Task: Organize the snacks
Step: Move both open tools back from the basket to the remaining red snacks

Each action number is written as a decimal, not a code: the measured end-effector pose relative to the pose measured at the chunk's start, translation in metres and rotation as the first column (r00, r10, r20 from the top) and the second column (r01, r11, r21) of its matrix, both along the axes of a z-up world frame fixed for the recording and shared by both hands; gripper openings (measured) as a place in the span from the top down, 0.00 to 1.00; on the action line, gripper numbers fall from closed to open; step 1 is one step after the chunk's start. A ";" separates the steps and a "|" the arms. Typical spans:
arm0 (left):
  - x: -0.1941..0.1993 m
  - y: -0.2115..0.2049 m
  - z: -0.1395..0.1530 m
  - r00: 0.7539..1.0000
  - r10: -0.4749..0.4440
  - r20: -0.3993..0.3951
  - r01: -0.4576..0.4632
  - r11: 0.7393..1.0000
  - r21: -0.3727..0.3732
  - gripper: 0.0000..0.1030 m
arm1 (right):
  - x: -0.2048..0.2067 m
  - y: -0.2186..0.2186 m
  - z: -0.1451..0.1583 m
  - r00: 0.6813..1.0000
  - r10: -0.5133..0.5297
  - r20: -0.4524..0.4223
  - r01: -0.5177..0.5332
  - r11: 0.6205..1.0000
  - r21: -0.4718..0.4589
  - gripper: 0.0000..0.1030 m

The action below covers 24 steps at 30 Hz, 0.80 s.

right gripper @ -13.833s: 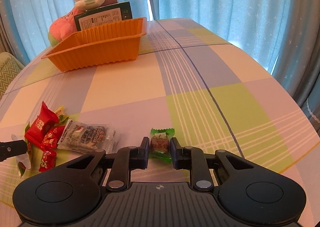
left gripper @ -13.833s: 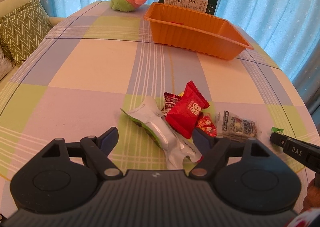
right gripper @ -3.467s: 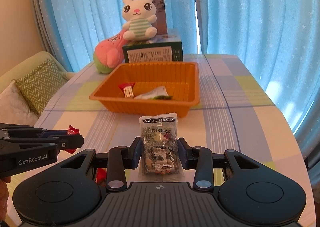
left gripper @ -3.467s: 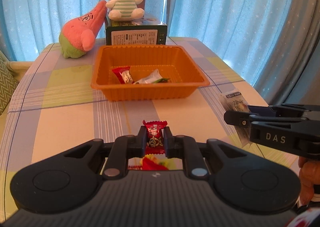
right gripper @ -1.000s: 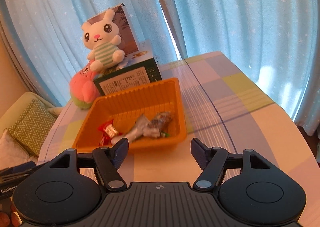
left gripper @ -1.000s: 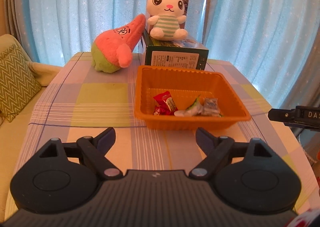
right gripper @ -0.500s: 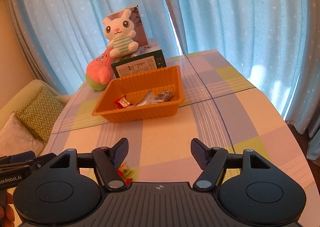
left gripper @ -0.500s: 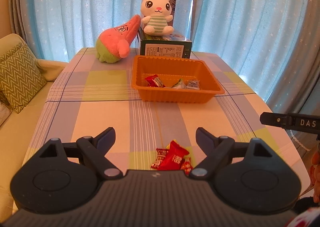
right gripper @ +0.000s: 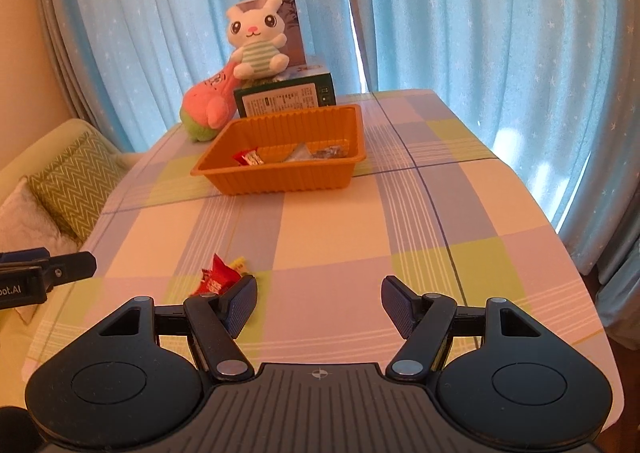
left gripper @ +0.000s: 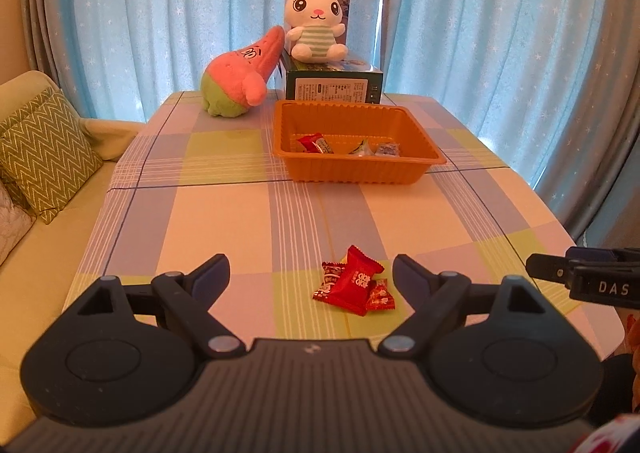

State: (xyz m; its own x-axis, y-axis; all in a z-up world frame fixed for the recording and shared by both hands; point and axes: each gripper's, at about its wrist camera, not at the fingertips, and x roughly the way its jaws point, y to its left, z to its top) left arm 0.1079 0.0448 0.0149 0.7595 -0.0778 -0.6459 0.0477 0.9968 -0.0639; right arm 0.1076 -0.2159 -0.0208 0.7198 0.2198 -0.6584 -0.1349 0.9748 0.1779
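Observation:
An orange tray (left gripper: 416, 170) stands at the far middle of the checked table and holds several wrapped snacks (left gripper: 315, 143); it also shows in the right wrist view (right gripper: 280, 177). A small heap of red snack packets (left gripper: 354, 286) lies on the near part of the table, between and just beyond my left gripper's fingers. My left gripper (left gripper: 311, 274) is open and empty above the heap. My right gripper (right gripper: 319, 303) is open and empty; the red packets (right gripper: 218, 278) lie just beyond its left finger.
A pink and green plush (left gripper: 240, 82) and a white rabbit plush (left gripper: 314, 26) on a dark green box (left gripper: 334, 88) stand behind the tray. Blue curtains hang behind. A sofa with a zigzag cushion (left gripper: 44, 151) is on the left. The table's edge runs along the right.
Both grippers have drawn back from the tray toward the near end of the table, open and empty. The heap of red packets has come into view between the left fingers.

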 end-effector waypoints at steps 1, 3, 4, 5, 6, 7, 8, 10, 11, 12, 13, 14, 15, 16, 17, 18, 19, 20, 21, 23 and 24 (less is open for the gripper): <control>0.000 0.000 -0.003 1.000 0.004 -0.004 -0.004 1.000 -0.004 0.15 | 0.000 0.000 -0.002 1.000 0.001 -0.007 -0.001 1.000 0.000 0.33; -0.001 0.001 -0.007 1.000 0.007 -0.008 -0.007 1.000 -0.013 0.15 | 0.001 0.001 -0.006 1.000 0.002 -0.018 -0.002 1.000 0.001 0.33; -0.001 0.001 -0.009 1.000 0.008 -0.011 -0.008 1.000 -0.013 0.15 | 0.001 0.000 -0.008 1.000 0.002 -0.020 -0.002 1.000 0.002 0.33; -0.002 0.001 -0.012 1.000 0.009 -0.014 -0.010 1.000 -0.011 0.15 | 0.001 0.000 -0.009 1.000 0.002 -0.024 -0.002 1.000 0.003 0.33; -0.001 0.001 -0.014 1.000 0.011 -0.017 -0.012 1.000 -0.010 0.15 | 0.002 0.000 -0.011 1.000 0.004 -0.028 -0.004 1.000 0.005 0.33; -0.001 0.002 -0.016 1.000 0.013 -0.020 -0.013 1.000 -0.008 0.15 | 0.003 0.001 -0.012 0.999 0.006 -0.031 -0.005 1.000 0.007 0.33; -0.001 0.002 -0.018 1.000 0.015 -0.025 -0.015 1.000 -0.007 0.15 | 0.003 0.001 -0.014 0.999 0.007 -0.034 -0.006 1.000 0.008 0.33; 0.000 0.003 -0.022 0.999 0.020 -0.035 -0.020 1.000 -0.005 0.15 | 0.005 0.001 -0.017 0.999 0.008 -0.041 -0.007 1.000 0.010 0.33; 0.000 0.004 -0.025 0.999 0.024 -0.040 -0.024 1.000 -0.004 0.15 | 0.006 0.001 -0.020 0.999 0.008 -0.046 -0.008 1.000 0.012 0.33; 0.000 0.005 -0.027 0.999 0.025 -0.043 -0.026 1.000 -0.004 0.15 | 0.007 0.002 -0.022 0.999 0.009 -0.050 -0.009 1.000 0.013 0.33; 0.001 0.006 -0.029 0.999 0.027 -0.047 -0.027 1.000 -0.004 0.15 | 0.007 0.002 -0.023 0.999 0.011 -0.053 -0.010 1.000 0.013 0.33; 0.001 0.007 -0.031 0.998 0.029 -0.049 -0.029 1.000 -0.001 0.15 | 0.008 0.003 -0.026 0.998 0.011 -0.057 -0.011 1.000 0.012 0.33; 0.002 0.007 -0.033 0.998 0.030 -0.052 -0.030 1.000 0.003 0.15 | 0.009 0.003 -0.028 0.998 0.012 -0.060 -0.011 1.000 0.013 0.33; 0.002 0.008 -0.036 0.998 0.033 -0.054 -0.032 0.999 0.007 0.15 | 0.010 0.004 -0.030 0.998 0.013 -0.062 -0.012 1.000 0.015 0.33; 0.003 0.009 -0.038 0.998 0.036 -0.058 -0.035 0.999 0.010 0.15 | 0.011 0.005 -0.033 0.998 0.016 -0.064 -0.014 1.000 0.017 0.33; 0.004 0.010 -0.041 0.997 0.038 -0.063 -0.037 0.999 0.011 0.15 | 0.012 0.006 -0.035 0.998 0.018 -0.065 -0.016 1.000 0.018 0.33; 0.006 0.011 -0.044 0.997 0.040 -0.070 -0.039 0.999 0.010 0.15 | 0.014 0.007 -0.038 0.998 0.021 -0.066 -0.019 1.000 0.018 0.33; 0.007 0.011 -0.047 0.996 0.041 -0.075 -0.041 0.999 0.011 0.15 | 0.016 0.009 -0.040 0.997 0.026 -0.068 -0.024 1.000 0.020 0.33; 0.008 0.012 -0.050 0.996 0.042 -0.079 -0.041 0.999 0.013 0.15 | 0.017 0.011 -0.042 0.997 0.032 -0.069 -0.030 0.999 0.022 0.33; 0.011 0.013 -0.056 0.995 0.043 -0.089 -0.041 0.999 0.023 0.15 | 0.020 0.016 -0.048 0.996 0.046 -0.073 -0.045 0.999 0.017 0.33; 0.013 0.013 -0.059 0.995 0.040 -0.095 -0.038 0.999 0.024 0.15 | 0.022 0.019 -0.051 0.996 0.053 -0.076 -0.052 0.999 0.015 0.33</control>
